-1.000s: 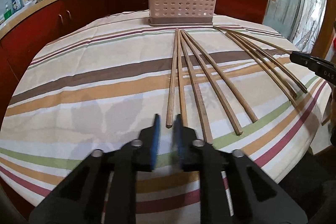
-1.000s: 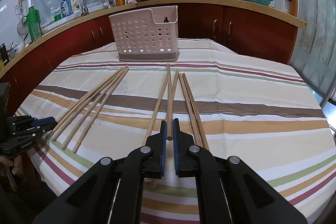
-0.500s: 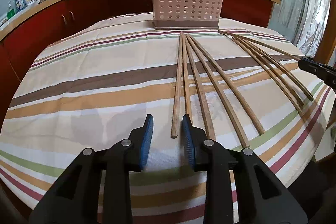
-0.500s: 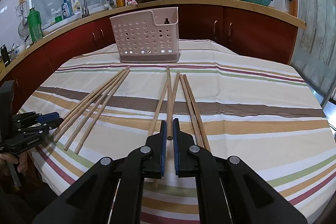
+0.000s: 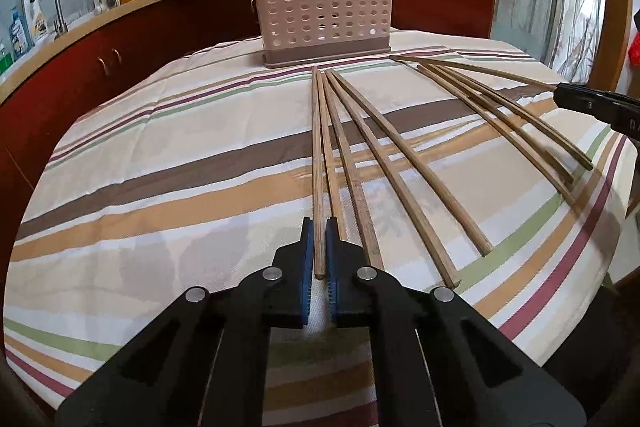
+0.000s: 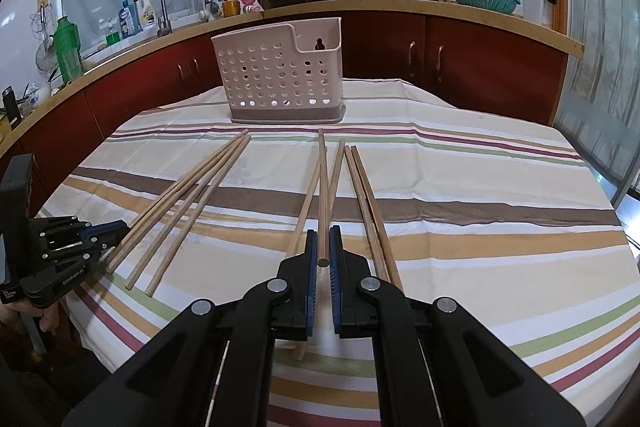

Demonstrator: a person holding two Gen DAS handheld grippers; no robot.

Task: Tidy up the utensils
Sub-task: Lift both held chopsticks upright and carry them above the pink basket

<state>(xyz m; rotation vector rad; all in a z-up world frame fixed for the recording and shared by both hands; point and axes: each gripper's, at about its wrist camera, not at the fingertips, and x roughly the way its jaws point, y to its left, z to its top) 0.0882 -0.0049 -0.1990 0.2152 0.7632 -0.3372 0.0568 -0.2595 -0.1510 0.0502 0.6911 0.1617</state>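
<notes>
Nine wooden chopsticks on the striped tablecloth (image 6: 480, 187), all fanned out in front of the one perforated utensil holder (image 6: 280, 79): four in the left bunch (image 6: 188, 203), five in the right bunch (image 6: 352, 187). The left gripper (image 5: 319, 247) has just snapped closed, pinching the near end of one left-bunch chopstick (image 5: 318, 163). The right gripper (image 6: 322, 247) is clamped on a right-bunch chopstick (image 6: 323, 195).

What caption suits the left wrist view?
Left gripper shut on the leftmost chopstick of two fanned groups on the striped tablecloth, perforated utensil holder behind.
</notes>
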